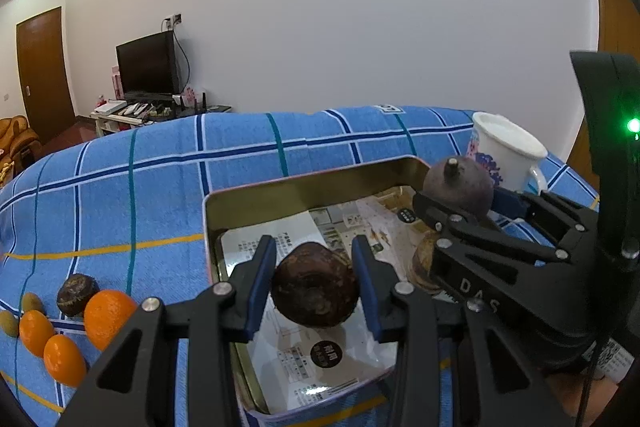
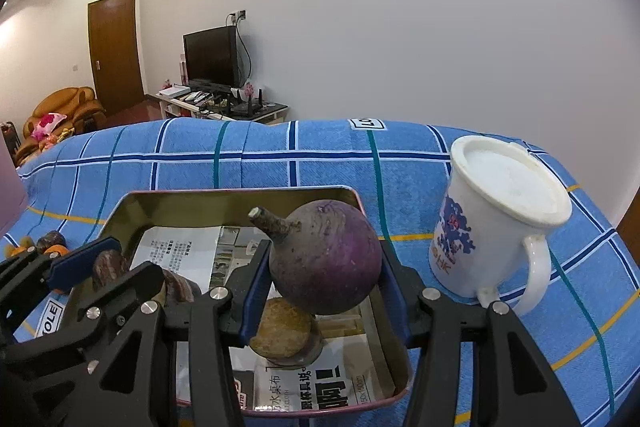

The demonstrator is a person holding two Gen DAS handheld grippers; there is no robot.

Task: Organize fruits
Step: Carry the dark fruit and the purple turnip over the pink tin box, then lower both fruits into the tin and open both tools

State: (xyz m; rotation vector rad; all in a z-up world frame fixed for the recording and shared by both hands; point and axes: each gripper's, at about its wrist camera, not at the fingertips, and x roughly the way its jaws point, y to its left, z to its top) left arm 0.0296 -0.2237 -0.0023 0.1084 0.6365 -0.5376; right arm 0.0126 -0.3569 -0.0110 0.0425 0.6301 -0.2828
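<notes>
A metal tin tray (image 1: 304, 183) lined with printed paper sits on the blue checked cloth. My left gripper (image 1: 316, 289) is shut on a dark brown round fruit (image 1: 314, 291) and holds it over the tray. My right gripper (image 2: 324, 267) is shut on a purple round fruit with a stem (image 2: 324, 259), held above the tray's (image 2: 240, 193) right part; it also shows in the left wrist view (image 1: 458, 187). A tan flat fruit (image 2: 282, 333) lies in the tray under it. Several oranges (image 1: 108, 315), a dark fruit (image 1: 76, 293) and small green fruits (image 1: 32, 303) lie left of the tray.
A white mug with a lid (image 2: 496, 223) stands right of the tray on the cloth (image 2: 280, 151). A TV stand and a door are far behind, by the white wall.
</notes>
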